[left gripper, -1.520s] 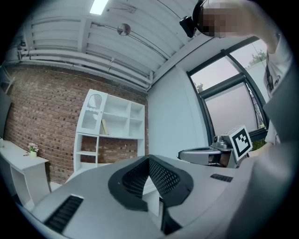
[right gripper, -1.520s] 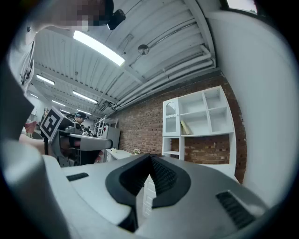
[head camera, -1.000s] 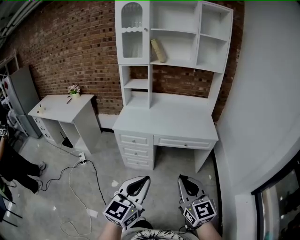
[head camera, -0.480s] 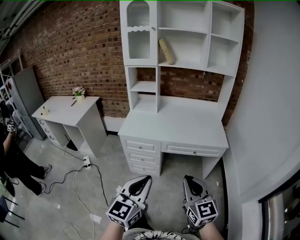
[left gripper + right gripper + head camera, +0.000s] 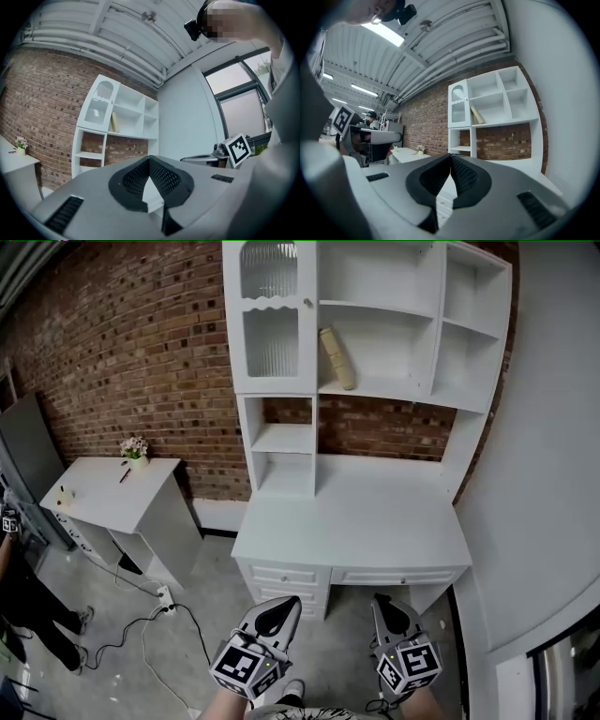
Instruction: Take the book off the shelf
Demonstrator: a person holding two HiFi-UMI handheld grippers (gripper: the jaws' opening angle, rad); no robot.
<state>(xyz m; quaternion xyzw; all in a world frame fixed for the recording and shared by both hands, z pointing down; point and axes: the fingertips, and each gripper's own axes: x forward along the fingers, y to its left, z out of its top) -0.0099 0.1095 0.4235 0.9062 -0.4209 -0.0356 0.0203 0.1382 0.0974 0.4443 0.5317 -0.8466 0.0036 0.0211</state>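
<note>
While both grippers hang low in front of the person, well apart from the furniture, a white table with drawers (image 5: 356, 521) stands against a red brick wall (image 5: 141, 343), and a white shelf unit (image 5: 473, 362) rises from its back edge. The slim tan book (image 5: 337, 359) leans tilted in the unit's wide middle compartment, its foot on the shelf board, just right of a ribbed-glass cabinet door (image 5: 270, 334). A plain white wall (image 5: 553, 474) closes the corner at the right. Farther left along the bricks stands a smaller white table (image 5: 103, 488) carrying a little pot of pale flowers (image 5: 134, 448), with a tall grey cabinet (image 5: 23, 451) beyond it. The grey concrete floor (image 5: 131, 681) is crossed by a black cable (image 5: 197, 634) near a white power strip (image 5: 164, 597), and a person in dark trousers (image 5: 33, 610) stands at the left edge. The gripper views show a white ribbed ceiling (image 5: 454, 42) with strip lights (image 5: 382, 33) and a large window (image 5: 236, 110). The left gripper (image 5: 284, 604) has its black fingers (image 5: 161, 176) clenched together on nothing, and the right gripper (image 5: 384, 604) is likewise clenched and empty. The only print that can be made out is the black-and-white square marker pattern on the left cube (image 5: 242, 667) and the right cube (image 5: 411, 667).
</note>
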